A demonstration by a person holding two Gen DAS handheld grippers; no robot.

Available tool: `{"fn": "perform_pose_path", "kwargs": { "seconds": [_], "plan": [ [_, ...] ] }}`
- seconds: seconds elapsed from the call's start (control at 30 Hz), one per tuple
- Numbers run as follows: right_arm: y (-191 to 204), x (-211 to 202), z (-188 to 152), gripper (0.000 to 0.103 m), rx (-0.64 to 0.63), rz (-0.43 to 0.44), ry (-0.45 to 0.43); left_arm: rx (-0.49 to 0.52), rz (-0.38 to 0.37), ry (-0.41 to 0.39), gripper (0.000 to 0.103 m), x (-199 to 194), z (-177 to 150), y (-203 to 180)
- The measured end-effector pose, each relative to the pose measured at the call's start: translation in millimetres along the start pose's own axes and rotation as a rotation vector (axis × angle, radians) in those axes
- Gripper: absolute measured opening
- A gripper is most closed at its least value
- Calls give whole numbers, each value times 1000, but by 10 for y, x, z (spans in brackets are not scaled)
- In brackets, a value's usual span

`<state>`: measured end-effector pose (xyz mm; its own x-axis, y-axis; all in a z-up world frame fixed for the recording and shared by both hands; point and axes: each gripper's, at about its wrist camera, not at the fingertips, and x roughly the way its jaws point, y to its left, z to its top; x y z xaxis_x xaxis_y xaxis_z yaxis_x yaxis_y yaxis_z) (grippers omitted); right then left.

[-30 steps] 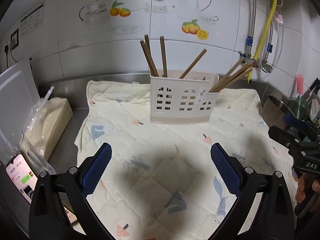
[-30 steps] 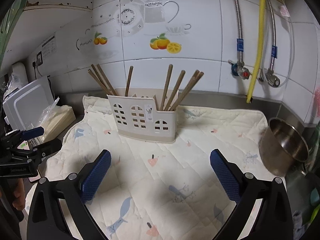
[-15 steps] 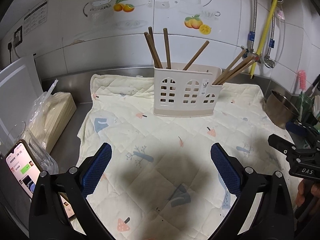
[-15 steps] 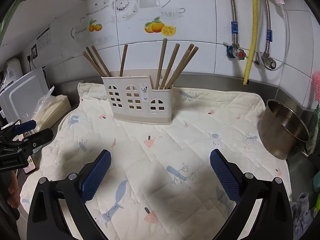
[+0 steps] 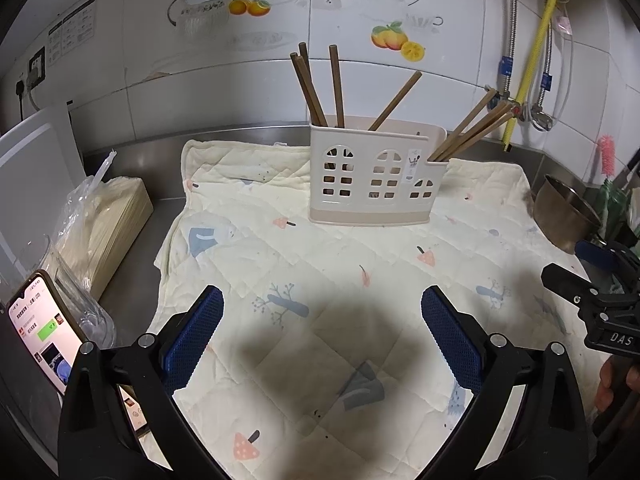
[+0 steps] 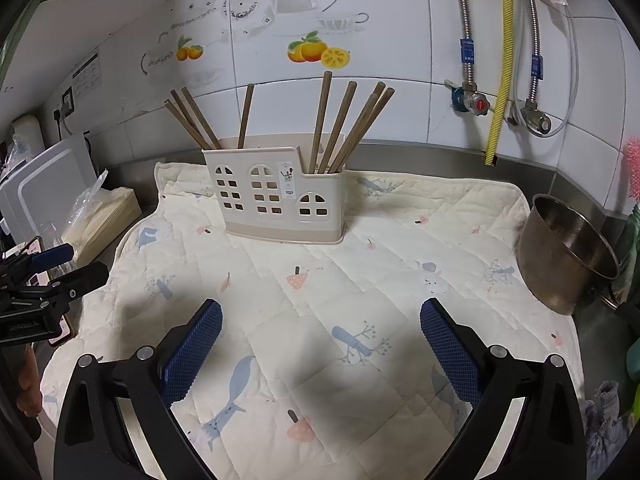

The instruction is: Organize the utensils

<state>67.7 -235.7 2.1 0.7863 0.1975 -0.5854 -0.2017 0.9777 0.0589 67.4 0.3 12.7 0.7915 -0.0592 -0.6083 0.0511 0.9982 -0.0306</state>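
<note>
A cream plastic utensil holder [image 5: 374, 178] with window-shaped cut-outs stands at the back of a quilted mat [image 5: 320, 280]. It also shows in the right wrist view [image 6: 276, 200]. Several brown chopsticks [image 5: 316, 88] stand in its left side and several more [image 6: 352, 124] lean out of its lower right compartment. My left gripper [image 5: 322, 320] is open and empty above the near part of the mat. My right gripper [image 6: 320, 332] is open and empty too, well short of the holder. Each gripper appears at the edge of the other's view.
A steel bowl [image 6: 568, 252] stands at the mat's right edge. A bagged stack of sheets [image 5: 104, 224], a phone [image 5: 42, 332] and a white board [image 5: 32, 168] lie to the left. Pipes and a yellow hose [image 6: 500, 60] run down the tiled wall.
Both grippers have drawn back from the holder, which now looks smaller and farther in both views. Both stay open and empty.
</note>
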Motion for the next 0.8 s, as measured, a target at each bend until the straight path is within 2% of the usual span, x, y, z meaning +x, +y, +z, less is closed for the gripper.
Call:
{"fn": "perform_pose_path", "kwargs": {
  "seconds": [0.8],
  "plan": [
    [68,19,-17,96,-6,1,1,7,8,-10,98,-3,-30,25]
  ]
}}
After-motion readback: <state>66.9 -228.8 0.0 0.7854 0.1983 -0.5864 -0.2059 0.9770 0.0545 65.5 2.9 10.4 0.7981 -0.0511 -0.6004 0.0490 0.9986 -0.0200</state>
